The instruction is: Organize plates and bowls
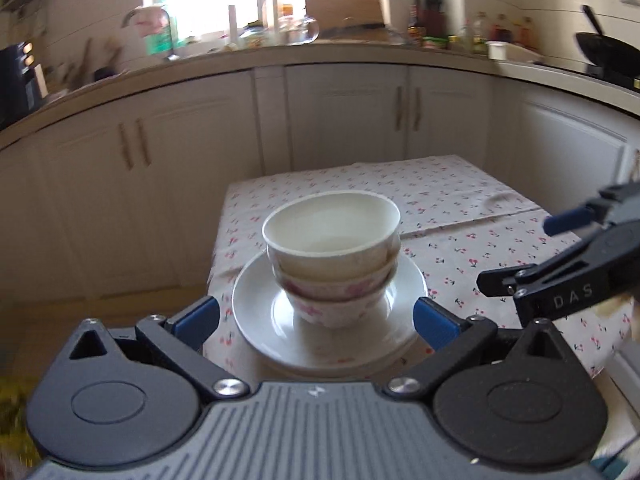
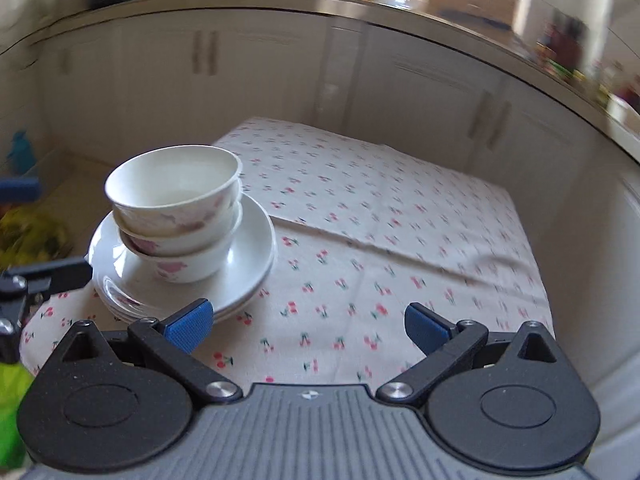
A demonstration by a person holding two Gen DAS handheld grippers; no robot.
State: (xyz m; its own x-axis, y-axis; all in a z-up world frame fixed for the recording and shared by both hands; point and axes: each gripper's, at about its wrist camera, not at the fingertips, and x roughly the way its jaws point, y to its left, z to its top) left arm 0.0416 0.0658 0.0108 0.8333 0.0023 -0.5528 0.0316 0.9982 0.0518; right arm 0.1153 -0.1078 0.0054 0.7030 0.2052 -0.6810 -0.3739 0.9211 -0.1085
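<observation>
Your left gripper [image 1: 316, 318] and right gripper [image 2: 306, 322] both gape, empty. Stacked bowls [image 1: 334, 256] hide the plates' [image 1: 256, 312] centre; plate count unclear.

From my right gripper [image 2: 307, 324], the cloth-covered counter [image 2: 400, 220] lies bare from 12 to 3 o'clock. At 10 o'clock the stacked bowls [image 2: 176, 208] on the plates [image 2: 248, 256] block passage, with my left gripper [image 2: 24, 236] beyond them.

Both wrist views look down and forward, close over the table [image 1: 460, 200], sharing the stacked bowls [image 1: 334, 256] and plates [image 2: 248, 248].
</observation>
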